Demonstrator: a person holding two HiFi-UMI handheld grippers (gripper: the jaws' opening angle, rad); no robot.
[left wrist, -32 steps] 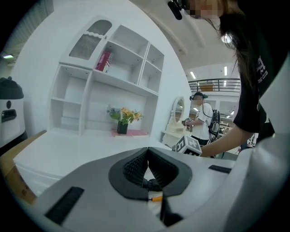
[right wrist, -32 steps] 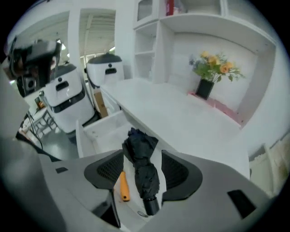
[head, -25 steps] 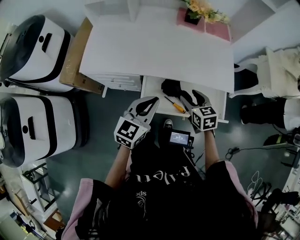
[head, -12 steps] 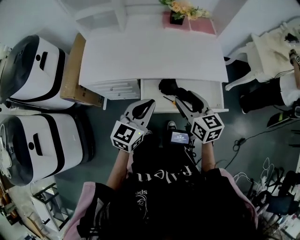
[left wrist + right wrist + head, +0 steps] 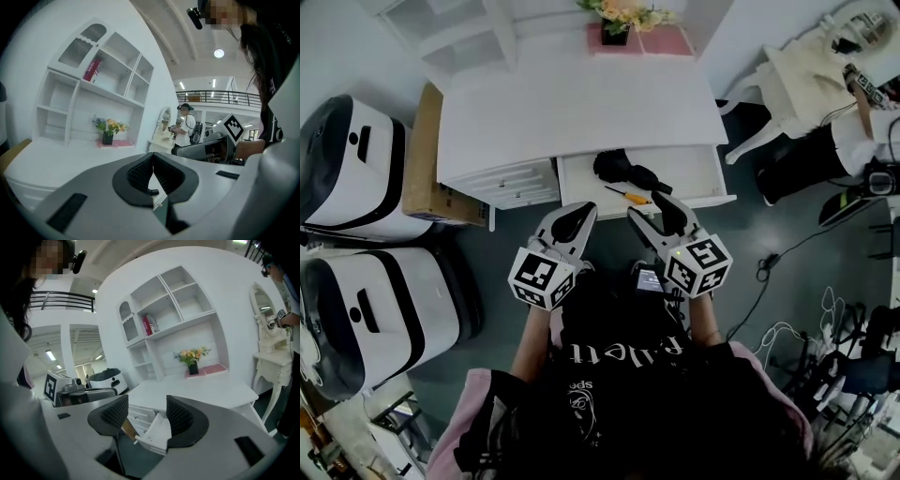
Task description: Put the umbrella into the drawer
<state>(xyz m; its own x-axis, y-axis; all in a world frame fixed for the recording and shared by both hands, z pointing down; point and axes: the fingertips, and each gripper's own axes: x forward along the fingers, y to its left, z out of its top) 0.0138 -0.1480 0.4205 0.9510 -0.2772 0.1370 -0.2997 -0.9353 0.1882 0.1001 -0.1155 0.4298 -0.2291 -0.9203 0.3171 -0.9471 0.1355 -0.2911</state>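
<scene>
- Head view: the black umbrella (image 5: 622, 168) lies inside the open drawer (image 5: 696, 171), beside a screwdriver (image 5: 628, 195).
- My left gripper (image 5: 579, 214) has its jaws pressed together.
- My right gripper (image 5: 654, 208) stands wide, holding nothing.

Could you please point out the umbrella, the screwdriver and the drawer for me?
umbrella (image 5: 619, 169): head view, its black folded canopy.
screwdriver (image 5: 637, 198): head view, its yellow handle.
drawer (image 5: 694, 169): head view, its bare floor.

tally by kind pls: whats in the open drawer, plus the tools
umbrella: 1
screwdriver: 1
tools: 2 (left tool, right tool)
total: 4
</scene>
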